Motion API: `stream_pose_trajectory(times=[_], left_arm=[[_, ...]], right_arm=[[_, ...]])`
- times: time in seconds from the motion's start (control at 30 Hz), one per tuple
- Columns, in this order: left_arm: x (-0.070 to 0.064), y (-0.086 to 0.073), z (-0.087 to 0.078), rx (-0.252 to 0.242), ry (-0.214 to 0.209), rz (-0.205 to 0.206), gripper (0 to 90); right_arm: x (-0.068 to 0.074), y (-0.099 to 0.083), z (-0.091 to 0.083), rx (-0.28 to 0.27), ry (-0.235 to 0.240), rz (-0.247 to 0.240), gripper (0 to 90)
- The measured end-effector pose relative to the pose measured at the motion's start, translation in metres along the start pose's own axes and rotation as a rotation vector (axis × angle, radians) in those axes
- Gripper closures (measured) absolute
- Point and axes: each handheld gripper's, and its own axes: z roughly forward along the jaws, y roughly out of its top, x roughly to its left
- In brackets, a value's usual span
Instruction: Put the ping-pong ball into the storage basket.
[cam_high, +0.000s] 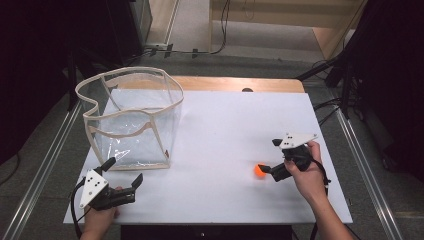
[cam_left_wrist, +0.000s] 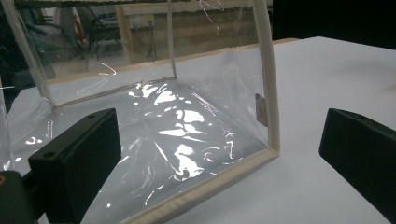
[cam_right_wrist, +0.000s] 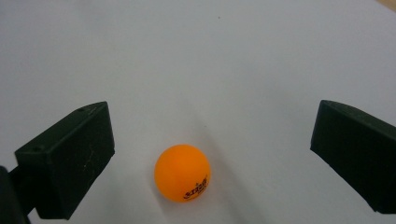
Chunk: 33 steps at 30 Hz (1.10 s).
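White table (cam_high: 220, 125); black cables (cam_high: 220, 47) on floor beyond.

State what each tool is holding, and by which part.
Nothing: both are open. The orange ball lies between the right tool's jaws; the left tool faces the clear bag.

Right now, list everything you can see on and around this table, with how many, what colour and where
Ball: one, orange with small dark print, on the white tabletop between the right gripper's open jaws, touching neither.
Bag: one, clear plastic with cream trim, standing open at the table's far left, just beyond the left gripper.
Table: one, white top with a wooden strip along the far edge.
Left gripper: one, black with a grey plate, near left corner of the table, jaws open toward the bag.
Right gripper: one, black with a grey plate, right side of the table, jaws open around the ball.
Hands: two, one on each gripper.
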Motion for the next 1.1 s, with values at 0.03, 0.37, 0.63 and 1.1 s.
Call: stream_pose_trajectory(times=[0.03,0.37,0.63,1.1], left_arm=[[0.0,0.0,0.0,0.0,0.0,0.0,0.0],[0.0,0.0,0.0,0.0,0.002,0.0,0.0],[0.0,0.0,0.0,0.001,0.001,-0.003,0.0],[0.0,0.0,0.0,0.002,0.001,-0.006,0.0]], right_arm=[[0.0,0.0,0.001,0.009,0.004,0.003,0.0],[0.0,0.005,0.006,0.08,0.05,-0.008,8.6],[-0.002,0.008,0.009,0.139,0.083,-0.015,8.6],[0.005,0.008,0.024,0.297,0.14,-0.061,11.7]])
